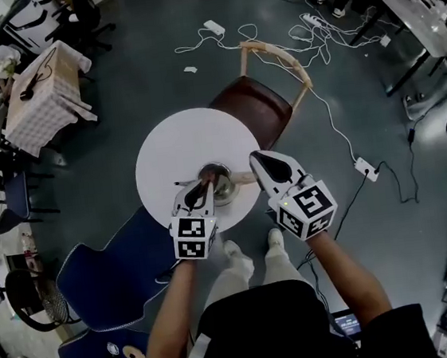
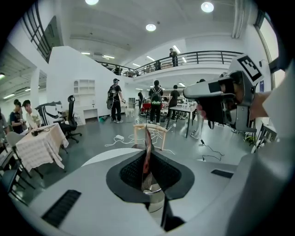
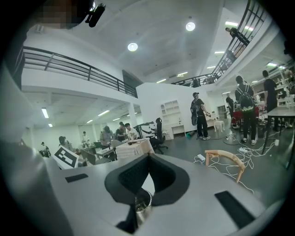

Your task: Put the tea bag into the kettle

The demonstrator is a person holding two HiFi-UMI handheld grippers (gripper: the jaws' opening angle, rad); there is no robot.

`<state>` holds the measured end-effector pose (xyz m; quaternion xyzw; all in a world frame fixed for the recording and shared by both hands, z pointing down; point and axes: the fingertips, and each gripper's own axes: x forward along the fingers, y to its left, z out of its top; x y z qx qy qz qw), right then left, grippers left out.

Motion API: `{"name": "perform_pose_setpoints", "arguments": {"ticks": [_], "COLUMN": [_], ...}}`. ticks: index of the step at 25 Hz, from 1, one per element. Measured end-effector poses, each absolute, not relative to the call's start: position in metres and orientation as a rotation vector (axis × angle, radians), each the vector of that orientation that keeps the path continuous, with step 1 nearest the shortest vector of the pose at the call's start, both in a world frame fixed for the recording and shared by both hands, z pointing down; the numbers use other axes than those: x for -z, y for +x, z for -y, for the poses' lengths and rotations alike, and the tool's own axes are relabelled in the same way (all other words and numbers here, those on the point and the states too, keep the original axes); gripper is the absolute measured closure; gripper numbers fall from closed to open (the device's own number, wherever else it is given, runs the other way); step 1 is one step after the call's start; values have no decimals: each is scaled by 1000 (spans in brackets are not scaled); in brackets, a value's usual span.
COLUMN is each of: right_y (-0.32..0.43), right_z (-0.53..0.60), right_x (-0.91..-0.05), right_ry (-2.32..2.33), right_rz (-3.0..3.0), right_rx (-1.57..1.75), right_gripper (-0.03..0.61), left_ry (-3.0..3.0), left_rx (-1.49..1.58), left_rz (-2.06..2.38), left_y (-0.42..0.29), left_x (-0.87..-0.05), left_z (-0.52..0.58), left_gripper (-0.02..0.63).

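Observation:
My left gripper (image 1: pixel 205 183) hangs over the open metal kettle (image 1: pixel 218 176) on the round white table (image 1: pixel 170 144). It is shut on a thin reddish tea bag (image 2: pixel 147 154) that stands on edge between the pads, with the kettle's rim (image 2: pixel 156 190) right below. To the right of the kettle is my right gripper (image 1: pixel 255 157), its jaws closed to a point with nothing between them. Seen along the right gripper (image 3: pixel 147 157), the kettle (image 3: pixel 142 205) lies just under the jaws. The left gripper view shows the right gripper (image 2: pixel 221 99) at upper right.
A brown wooden chair (image 1: pixel 255 106) stands at the table's far side and a blue chair (image 1: pixel 114 275) at its near left. White cables and power strips (image 1: pixel 304 40) trail over the floor beyond. A checked-cloth table (image 1: pixel 41 94) with people nearby is at far left.

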<state>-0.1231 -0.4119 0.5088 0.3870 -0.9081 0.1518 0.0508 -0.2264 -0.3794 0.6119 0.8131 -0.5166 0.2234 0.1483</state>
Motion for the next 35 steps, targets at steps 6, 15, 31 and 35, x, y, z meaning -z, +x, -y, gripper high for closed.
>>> {"name": "perform_pose_setpoints", "arguments": {"ticks": [6,15,31,35], "right_y": [-117,-117,-111,-108], "right_z": [409,410,415,414], "right_x": [-524,-536,-546,-548], "right_ry": [1187,1187,1207,1203], "right_rz": [2739,2712,2682,2684], "right_rx": [-480,-503,-532,-531], "right_gripper": [561,561,561,561], "left_ry": [2330,2307,2268,2271], "left_rx": [-726,-807,-764,-740], "left_rz": [1462,1421,1401,1420], "left_y": [-224,-224,-223,-221], "left_x": [-638,-660,-672,-671], "left_z": [379,385,395,394], "left_gripper": [576,575,489,490]}}
